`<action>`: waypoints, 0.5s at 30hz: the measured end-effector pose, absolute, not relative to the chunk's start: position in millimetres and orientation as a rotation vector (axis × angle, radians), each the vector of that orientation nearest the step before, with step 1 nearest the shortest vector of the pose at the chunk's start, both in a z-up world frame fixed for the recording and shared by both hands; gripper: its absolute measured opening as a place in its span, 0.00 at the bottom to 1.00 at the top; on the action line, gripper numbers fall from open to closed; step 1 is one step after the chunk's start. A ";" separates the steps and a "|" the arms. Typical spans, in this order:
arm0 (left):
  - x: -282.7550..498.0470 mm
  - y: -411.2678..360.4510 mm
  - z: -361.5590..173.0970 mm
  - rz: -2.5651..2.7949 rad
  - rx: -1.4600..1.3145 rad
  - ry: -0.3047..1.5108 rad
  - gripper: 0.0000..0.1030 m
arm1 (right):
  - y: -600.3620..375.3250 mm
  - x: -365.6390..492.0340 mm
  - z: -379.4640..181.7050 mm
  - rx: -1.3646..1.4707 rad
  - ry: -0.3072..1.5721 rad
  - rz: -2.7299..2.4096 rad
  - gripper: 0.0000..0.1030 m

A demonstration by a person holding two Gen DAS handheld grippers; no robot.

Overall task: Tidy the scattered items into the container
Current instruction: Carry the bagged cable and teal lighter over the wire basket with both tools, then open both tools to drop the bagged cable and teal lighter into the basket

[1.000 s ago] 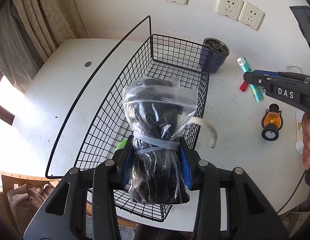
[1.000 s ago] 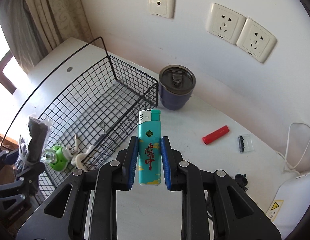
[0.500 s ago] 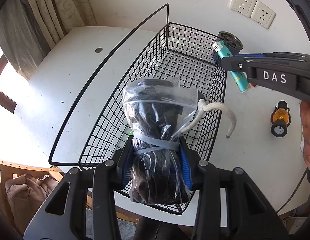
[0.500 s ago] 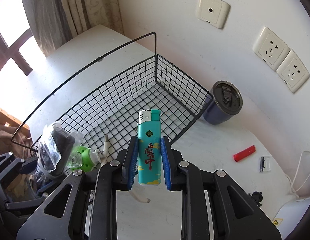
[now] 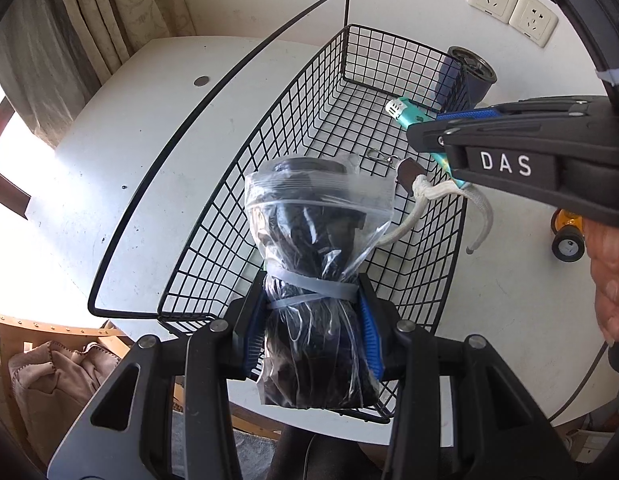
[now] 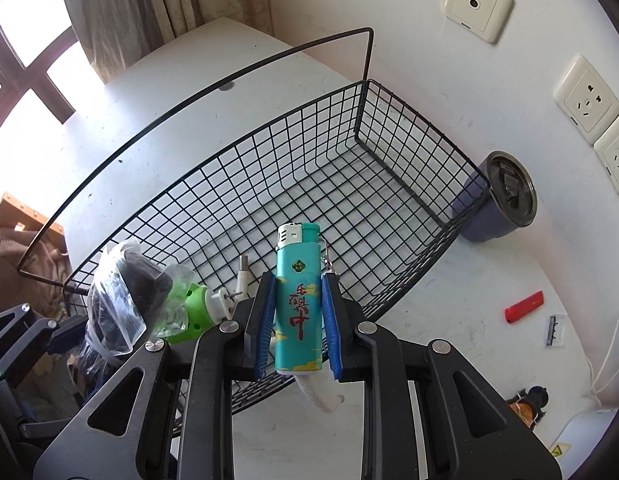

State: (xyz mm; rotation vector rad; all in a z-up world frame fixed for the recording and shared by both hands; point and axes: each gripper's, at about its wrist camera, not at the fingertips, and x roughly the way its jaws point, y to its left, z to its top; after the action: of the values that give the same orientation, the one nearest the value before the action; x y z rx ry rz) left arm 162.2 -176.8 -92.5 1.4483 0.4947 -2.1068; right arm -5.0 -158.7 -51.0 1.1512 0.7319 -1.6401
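A black wire basket stands on the white table; it also shows in the right wrist view. My left gripper is shut on a clear plastic bag of black items and holds it over the basket's near end. My right gripper is shut on a teal lighter, upright, above the basket's right rim; the lighter also shows in the left wrist view. A green and white item and a white cord lie in the basket, the cord hanging over its rim.
A dark blue cup with a lid stands beside the basket's far right corner. A red lighter, a small clear packet and an orange and black toy lie on the table to the right. Wall sockets lie behind.
My right gripper has moved left with the teal lighter, from over the table to above the basket's right side. My left gripper has kept the bag over the basket's near end.
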 end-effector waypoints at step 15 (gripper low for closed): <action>158.4 -182.6 -96.0 -2.114 1.464 0.519 0.37 | -163.0 -4.1 -61.3 1.230 0.727 -1.604 0.26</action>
State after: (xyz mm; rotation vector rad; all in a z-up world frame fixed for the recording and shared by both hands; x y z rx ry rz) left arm 158.4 -182.6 -96.0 1.4644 0.5189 -2.1140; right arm -4.1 -163.0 -61.3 1.2302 0.7270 -1.6045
